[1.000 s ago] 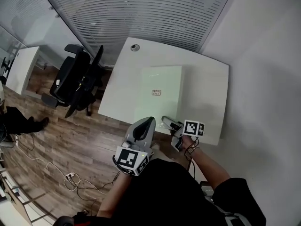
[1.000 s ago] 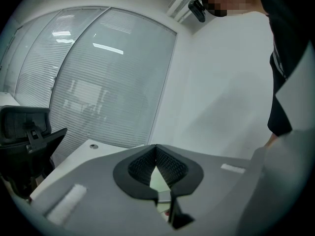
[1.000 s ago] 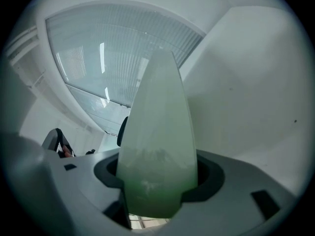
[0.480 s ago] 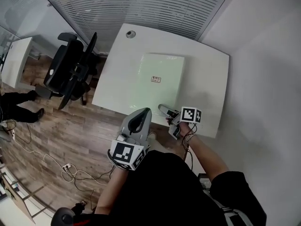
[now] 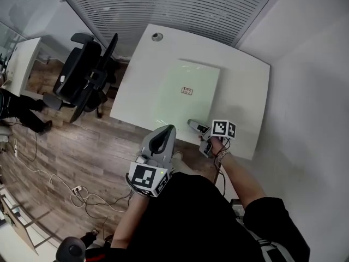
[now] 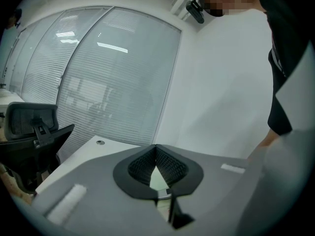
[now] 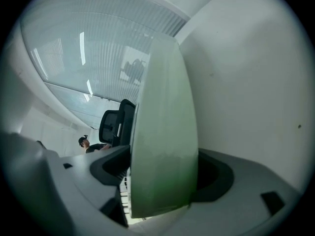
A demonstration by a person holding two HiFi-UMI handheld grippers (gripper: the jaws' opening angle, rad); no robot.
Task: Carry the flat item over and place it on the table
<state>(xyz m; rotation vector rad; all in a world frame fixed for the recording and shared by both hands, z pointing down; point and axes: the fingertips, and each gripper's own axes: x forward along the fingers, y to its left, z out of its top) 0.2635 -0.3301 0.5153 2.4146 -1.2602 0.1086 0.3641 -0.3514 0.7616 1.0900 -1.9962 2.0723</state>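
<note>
The flat item (image 5: 182, 100), a pale green panel with a small label (image 5: 187, 91) near its middle, lies across the white table (image 5: 144, 70) and takes up most of the table's centre. From the head view it looks to rest flat on the top, though whether its near edge is fully down is hard to tell.

The right gripper (image 5: 194, 126) comes in from 5 o'clock and is clamped on the panel's near edge. In the right gripper view the flat item (image 7: 165, 132) stands edge-on between the two jaws, pressed by both and filling the gap. The marker cube (image 5: 223, 129) sits just behind the jaws.

The left gripper (image 5: 165, 131) hangs at 6 o'clock of the table, off its near edge and over the wooden floor (image 5: 82, 152) — apart from the panel. In its own view the left gripper (image 6: 156, 154) has its jaws drawn together, tips meeting, nothing between them.

A cable grommet (image 5: 157, 36) sits at the table's 11 o'clock corner. A black office chair (image 5: 87, 83) stands at 9 o'clock — just beside the table. Cables (image 5: 82, 192) trail over the floor at 7 o'clock.
</note>
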